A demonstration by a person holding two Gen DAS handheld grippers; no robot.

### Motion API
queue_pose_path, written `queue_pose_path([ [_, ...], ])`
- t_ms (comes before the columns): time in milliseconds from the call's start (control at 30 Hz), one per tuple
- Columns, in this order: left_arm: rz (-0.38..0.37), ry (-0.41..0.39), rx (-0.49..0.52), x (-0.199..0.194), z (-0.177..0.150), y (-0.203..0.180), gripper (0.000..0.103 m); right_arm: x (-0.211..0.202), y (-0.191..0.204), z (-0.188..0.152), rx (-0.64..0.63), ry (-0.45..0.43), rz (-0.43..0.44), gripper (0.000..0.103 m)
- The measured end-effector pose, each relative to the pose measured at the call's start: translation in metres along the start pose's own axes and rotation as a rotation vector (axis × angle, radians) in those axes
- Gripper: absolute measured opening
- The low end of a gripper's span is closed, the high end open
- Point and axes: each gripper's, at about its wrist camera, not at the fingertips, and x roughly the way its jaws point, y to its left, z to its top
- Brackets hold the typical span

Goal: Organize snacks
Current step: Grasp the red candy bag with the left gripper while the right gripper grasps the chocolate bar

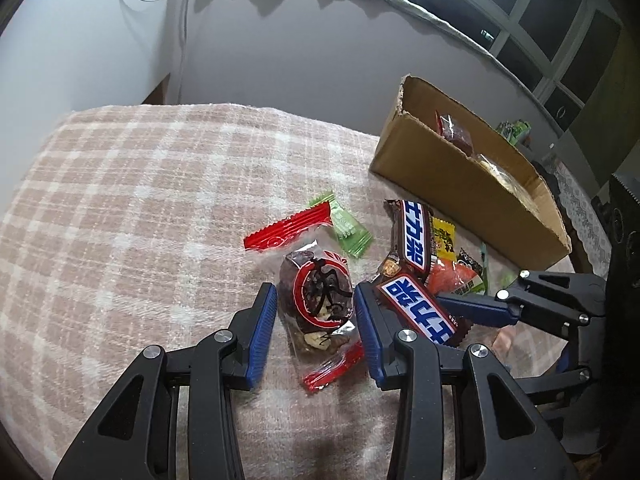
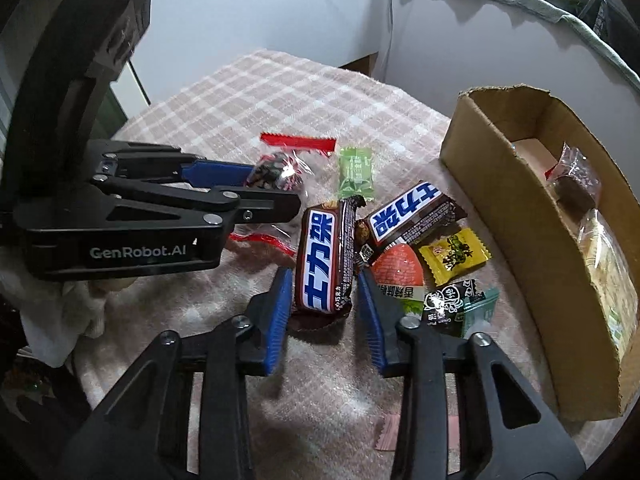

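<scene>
Right wrist view: a chocolate bar (image 2: 326, 256) lay at twelve o'clock between the right gripper's (image 2: 324, 300) fingers; contact could not be told. The left gripper (image 1: 316, 320) was spread around a date cake (image 1: 318, 300). Neighbouring wrappers might be snagged.

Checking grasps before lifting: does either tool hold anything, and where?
Left tool straddles the date pack, gap visible: not held. Right tool flanks the chocolate bar, near end; contact unclear.
</scene>
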Motion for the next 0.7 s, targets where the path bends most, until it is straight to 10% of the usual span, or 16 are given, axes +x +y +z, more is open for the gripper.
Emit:
queue_pose_path([
  [700,-0.004,-0.065,-0.004,-0.024,-0.004,0.004,0.034,-0.015,-0.002,-0.006,0.057,-0.038,0.030,0.030],
])
